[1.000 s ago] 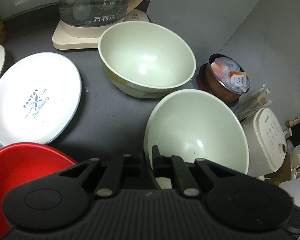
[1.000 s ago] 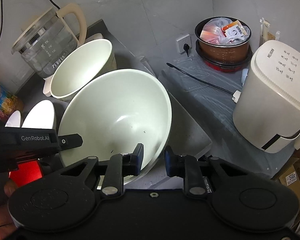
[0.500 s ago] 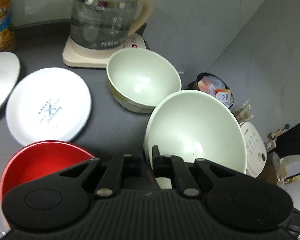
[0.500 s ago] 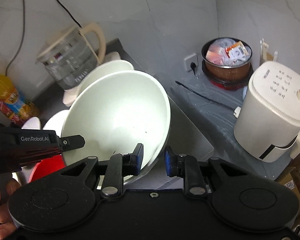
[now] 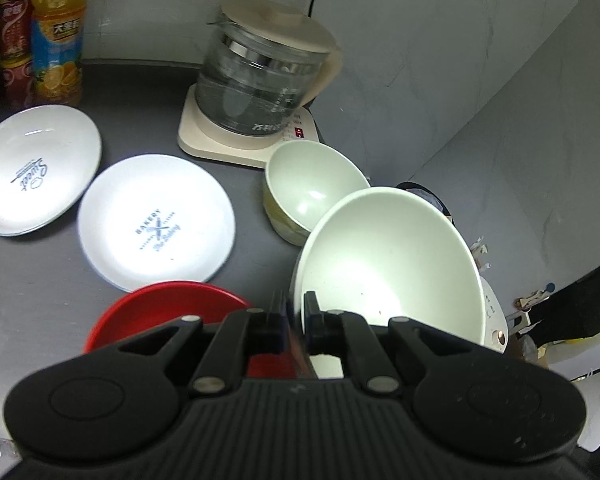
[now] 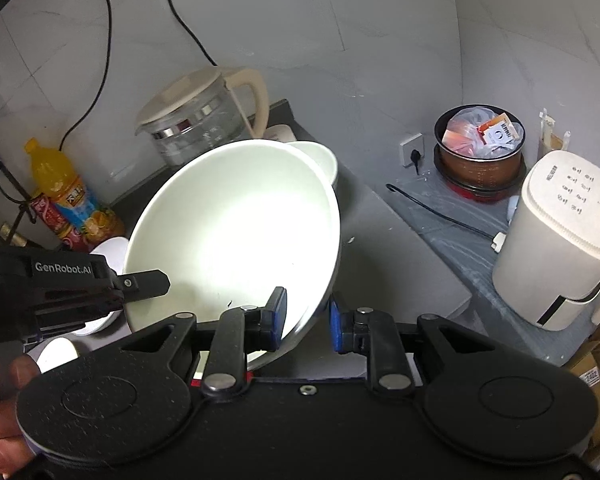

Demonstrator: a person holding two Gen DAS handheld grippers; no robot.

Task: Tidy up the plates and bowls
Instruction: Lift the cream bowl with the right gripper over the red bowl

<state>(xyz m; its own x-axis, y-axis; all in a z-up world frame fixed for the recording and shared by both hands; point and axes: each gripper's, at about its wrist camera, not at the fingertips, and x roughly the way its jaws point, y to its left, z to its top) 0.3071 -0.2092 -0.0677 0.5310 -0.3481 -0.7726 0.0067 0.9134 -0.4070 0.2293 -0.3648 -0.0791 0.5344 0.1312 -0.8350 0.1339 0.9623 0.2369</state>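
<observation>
I'd just lifted the big bowl [image 6: 236,236] off the counter [image 5: 260,236], both grippers pinched on its rim: right gripper [image 6: 307,314] nearest, left gripper [image 5: 296,320] nearly shut. Small bowl [image 5: 312,188] waited behind it, so nesting's next, I reckoned.

Left wrist view angled steeply down over counter [image 5: 40,300], right wrist view likewise from the opposite side, both close, sharing large pale bowl [image 5: 388,264] [image 6: 236,236], kettle [image 5: 260,76] [image 6: 196,120]

Your right gripper [image 6: 304,316]: matte black, blue pads, silver pivot screws. Your left gripper [image 5: 296,320]: black, ribbed body, white "GenRobot.AI" lettering.
</observation>
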